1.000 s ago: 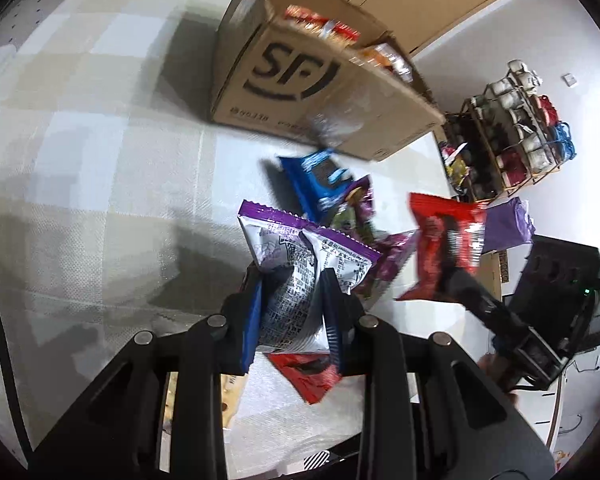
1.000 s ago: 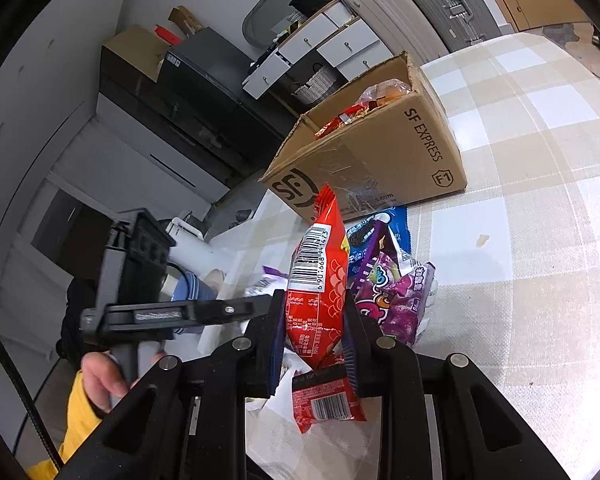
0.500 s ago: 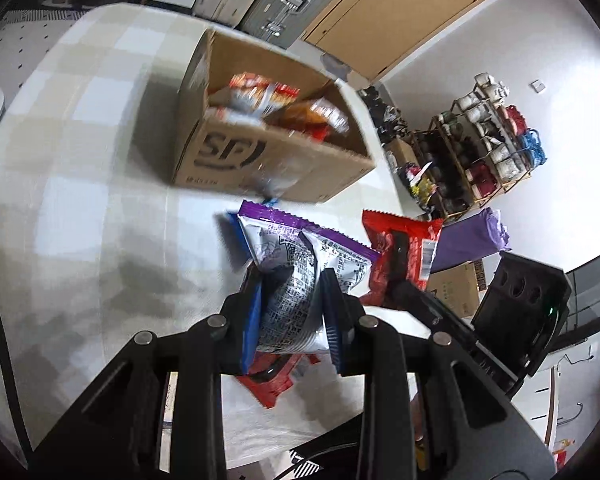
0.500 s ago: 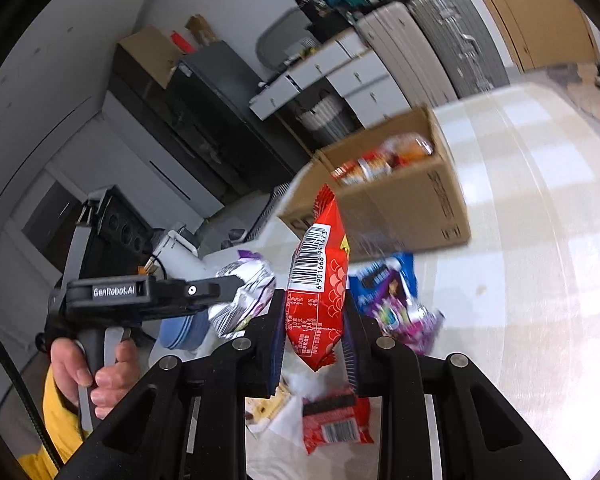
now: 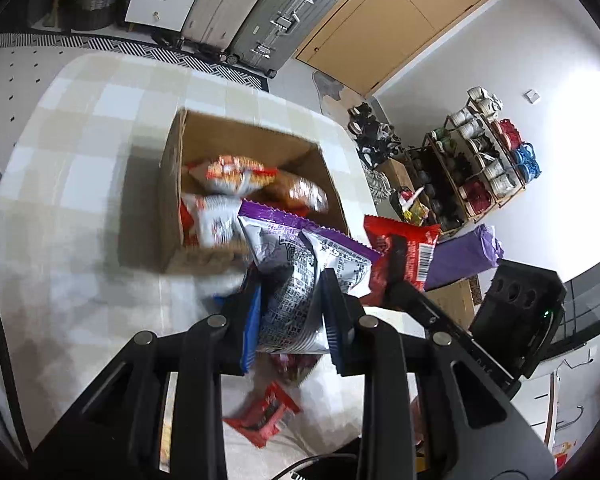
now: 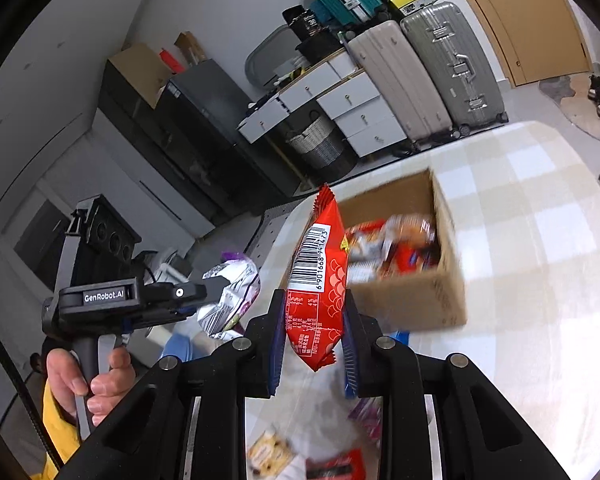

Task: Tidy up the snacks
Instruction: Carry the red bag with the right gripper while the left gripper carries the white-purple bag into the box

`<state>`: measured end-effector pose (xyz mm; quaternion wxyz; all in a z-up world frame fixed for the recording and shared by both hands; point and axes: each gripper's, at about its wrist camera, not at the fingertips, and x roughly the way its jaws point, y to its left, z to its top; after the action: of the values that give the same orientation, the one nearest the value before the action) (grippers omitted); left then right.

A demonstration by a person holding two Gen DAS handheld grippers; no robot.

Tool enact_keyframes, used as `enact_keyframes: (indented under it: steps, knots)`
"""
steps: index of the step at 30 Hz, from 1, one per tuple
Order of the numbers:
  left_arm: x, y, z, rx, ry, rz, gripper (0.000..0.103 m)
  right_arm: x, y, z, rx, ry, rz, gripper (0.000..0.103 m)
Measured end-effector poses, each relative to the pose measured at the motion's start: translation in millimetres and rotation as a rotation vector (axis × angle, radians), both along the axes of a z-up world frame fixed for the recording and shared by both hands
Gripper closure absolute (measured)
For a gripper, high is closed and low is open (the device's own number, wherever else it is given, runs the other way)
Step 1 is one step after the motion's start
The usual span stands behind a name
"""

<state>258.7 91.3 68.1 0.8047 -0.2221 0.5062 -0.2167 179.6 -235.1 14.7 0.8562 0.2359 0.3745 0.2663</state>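
My left tool (image 5: 290, 312) is clamped on a crinkled silver foil snack packet with a purple serrated top edge (image 5: 296, 276). My right tool (image 6: 314, 332) is clamped on a glossy red snack packet with a white barcode panel (image 6: 316, 280). Both packets are lifted off the counter (image 5: 60, 216), which carries a beige and white checked cloth. Both sit near the open brown cardboard box (image 5: 172, 200). The box already contains several snack packets.

Risks from this position:
- Each tool grips its packet at the lower part only. The upper part stands free and can fold or catch on the box rim during lowering.
- The foil surfaces are slick. A fast swing could let a packet slide out of the grip before it is over the opening.
- The two tools are close together. In the left wrist view the red packet sits just beside the silver one. A simultaneous drop could make the packets or tools collide.
- A release short of the opening would put the packet back among the loose snacks on the counter, such as the small red wrapped snack (image 5: 262, 416) below my left tool.

Pose: both tools point forward and downward toward the box. My left hand (image 6: 86, 384) grips the left tool's handle from below, with the tool held roughly level.
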Motion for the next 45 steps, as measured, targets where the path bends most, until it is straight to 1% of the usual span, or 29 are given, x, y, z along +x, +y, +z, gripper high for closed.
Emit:
enact_keyframes:
  steps: [4,8,12,14,19,23,25,26,29,31,35,36,37,39,41,43,45]
  knots:
    - [36,-7,3,0.036,0.0,0.003,0.079,30,3,10,-0.044,-0.006,-0.013,0.078]
    - [70,-12,0,0.071,0.0,0.011,0.079,61,10,9,-0.078,0.016,-0.016,0.078]
    - [98,-24,-17,0.105,0.017,0.006,0.079,89,17,-1,-0.107,0.043,-0.011,0.078]
    - [107,-32,-29,0.101,0.027,0.0,0.079,100,19,-7,-0.13,0.056,-0.012,0.078]
    - [125,-49,-56,0.143,0.024,-0.011,0.079,125,21,-27,-0.156,0.123,-0.01,0.078]
    - [130,-56,-77,0.161,0.022,-0.021,0.079,138,20,-42,-0.144,0.175,-0.009,0.078]
    - [130,-62,-85,0.221,0.005,-0.032,0.079,142,22,-46,-0.155,0.189,0.002,0.078]
    - [131,-64,-89,0.239,0.008,-0.034,0.079,143,23,-48,-0.155,0.19,0.006,0.078]
    - [133,-71,-101,0.26,0.018,-0.045,0.078,145,27,-51,-0.173,0.19,0.012,0.078]
    - [134,-74,-106,0.282,0.008,-0.046,0.078,146,29,-53,-0.178,0.199,0.016,0.078]
    - [135,-83,-114,0.33,0.003,-0.068,0.078,150,28,-59,-0.154,0.22,0.008,0.078]
    - [134,-88,-115,0.367,-0.008,-0.084,0.078,151,27,-60,-0.143,0.225,0.007,0.078]
    - [133,-90,-114,0.387,-0.022,-0.088,0.078,151,28,-59,-0.148,0.223,0.008,0.078]
    - [131,-92,-108,0.409,-0.051,-0.083,0.078,149,31,-56,-0.185,0.207,0.008,0.078]
    - [130,-91,-100,0.408,-0.064,-0.07,0.078,148,33,-53,-0.197,0.198,0.005,0.078]
    - [129,-89,-92,0.387,-0.073,-0.067,0.077,147,34,-49,-0.203,0.187,0.001,0.077]
    - [127,-89,-85,0.394,-0.088,-0.061,0.069,146,33,-45,-0.219,0.172,-0.008,0.072]
